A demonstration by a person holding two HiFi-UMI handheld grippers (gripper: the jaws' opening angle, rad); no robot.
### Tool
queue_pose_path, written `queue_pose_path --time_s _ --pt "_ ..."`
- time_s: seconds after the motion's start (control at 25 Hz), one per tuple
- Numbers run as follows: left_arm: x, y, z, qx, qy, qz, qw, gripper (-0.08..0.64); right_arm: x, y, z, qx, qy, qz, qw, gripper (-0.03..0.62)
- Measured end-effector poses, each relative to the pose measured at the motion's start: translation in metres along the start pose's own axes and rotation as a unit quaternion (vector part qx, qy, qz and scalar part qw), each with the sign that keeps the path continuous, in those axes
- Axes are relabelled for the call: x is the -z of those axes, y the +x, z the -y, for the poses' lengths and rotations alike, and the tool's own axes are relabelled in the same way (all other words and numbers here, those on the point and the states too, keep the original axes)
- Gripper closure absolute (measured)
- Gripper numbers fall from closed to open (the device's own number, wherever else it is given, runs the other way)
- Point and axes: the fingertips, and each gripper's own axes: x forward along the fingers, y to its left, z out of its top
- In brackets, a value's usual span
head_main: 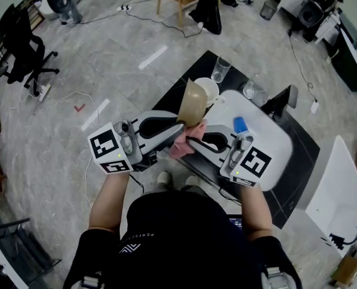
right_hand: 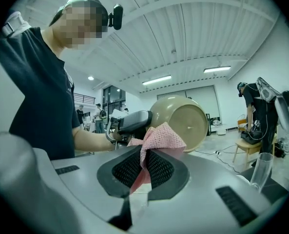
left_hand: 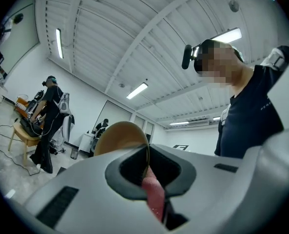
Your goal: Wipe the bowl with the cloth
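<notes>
Bowl (head_main: 193,104): tan, lifted clear of the table and tipped on its side, between the two grippers; thin rim pinched at one edge.
Bowl contents: nothing seen inside.
Left gripper (head_main: 179,127): clenched on the bowl's rim; in the left gripper view the rim runs edge-on down between the closed jaws.
Cloth (right_hand: 156,143): pink open-mesh fabric, bunched, lying against the bowl's lower side.
Right gripper (right_hand: 143,152): clamped tight on the cloth, a fold standing up above the jaws and a strip hanging below.
Table (head_main: 295,185): black top, low, in front of the person.
White tray (head_main: 274,143): flat on the table, rounded corners; carries a small blue object (head_main: 241,124).
White cup (head_main: 209,89): on the table just behind the bowl, open side up; inside pale, contents not readable.
Glasses: two clear tumblers, one (head_main: 220,70) at the table's far edge, one (head_main: 254,92) just beside the tray; contents not discernible.
Hidden: near part of the white cup, covered by the bowl; near edge of the tray, covered by the right gripper and forearm.
Hard to make out: whether the round face turned toward the right gripper view is the bowl's mouth or its base; what the blue object is.
Pink strip (left_hand: 154,194): between the left jaws below the rim; cannot tell whether pinched with the bowl or only lying there.
</notes>
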Motion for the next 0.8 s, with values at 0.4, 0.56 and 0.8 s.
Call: queue_pose_path --time_s 0.4,0.56,0.8 --pt "0.021 0.000 -0.011 -0.034 0.002 -0.041 0.9986 0.540 -0.010 -0.006 -0.003 -0.005 0.012 0.025 1.000 0.551" --pt "0.035 -0.004 -0.018 -0.055 0.008 -0.070 0.9960 0.540 -0.013 -0.009 -0.001 -0.002 0.019 0.035 0.999 0.551" --pt "0.054 -0.010 -0.028 -0.077 0.003 -0.095 0.9925 0.540 -0.017 -0.012 0.000 0.002 0.012 0.036 0.999 0.551"
